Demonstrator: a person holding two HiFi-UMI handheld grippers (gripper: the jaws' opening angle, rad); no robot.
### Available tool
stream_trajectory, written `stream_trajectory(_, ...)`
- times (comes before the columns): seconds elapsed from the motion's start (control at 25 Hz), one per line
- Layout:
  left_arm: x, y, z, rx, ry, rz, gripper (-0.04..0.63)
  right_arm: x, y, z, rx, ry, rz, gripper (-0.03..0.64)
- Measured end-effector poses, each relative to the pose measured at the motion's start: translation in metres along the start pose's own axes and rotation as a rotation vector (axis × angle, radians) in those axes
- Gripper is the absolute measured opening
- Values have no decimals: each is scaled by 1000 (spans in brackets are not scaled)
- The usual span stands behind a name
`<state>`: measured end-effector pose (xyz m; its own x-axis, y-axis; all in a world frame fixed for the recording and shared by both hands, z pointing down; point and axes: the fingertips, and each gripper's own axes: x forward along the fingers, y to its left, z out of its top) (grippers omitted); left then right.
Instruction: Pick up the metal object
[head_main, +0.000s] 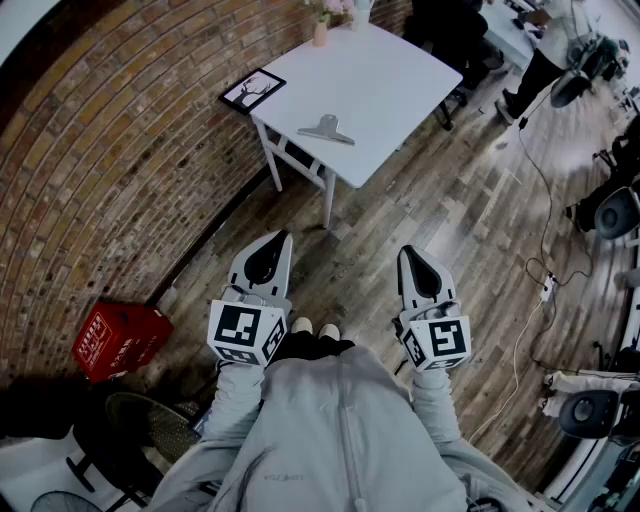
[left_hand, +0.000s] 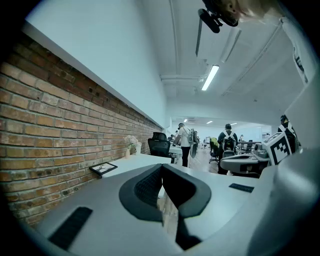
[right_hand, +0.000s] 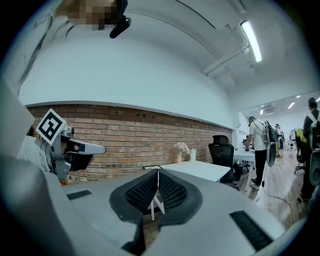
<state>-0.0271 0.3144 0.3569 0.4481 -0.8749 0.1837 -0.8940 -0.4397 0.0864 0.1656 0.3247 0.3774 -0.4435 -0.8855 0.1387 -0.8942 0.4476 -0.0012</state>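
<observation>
The metal object, a large grey clip, lies flat on the white table near its front edge, seen in the head view. Both grippers hang low over the wooden floor, well short of the table and pointing toward it. My left gripper is shut with nothing in it; its jaws meet at the tip in the left gripper view. My right gripper is also shut and empty. The table shows ahead in both gripper views, but the clip is not visible there.
A framed picture lies at the table's left corner and a pink vase stands at its far edge. A brick wall runs along the left. A red crate sits on the floor at left. Cables and office chairs are at right.
</observation>
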Motion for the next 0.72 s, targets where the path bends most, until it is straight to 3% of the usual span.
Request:
stream_trajectory(0.4, 12, 3, -2, 2, 3, 10, 28, 12, -7, -10, 43, -1, 17, 25)
stream_trajectory(0.72, 66, 41, 8, 11, -2, -17, 28, 73, -21, -8, 52, 6, 3, 25)
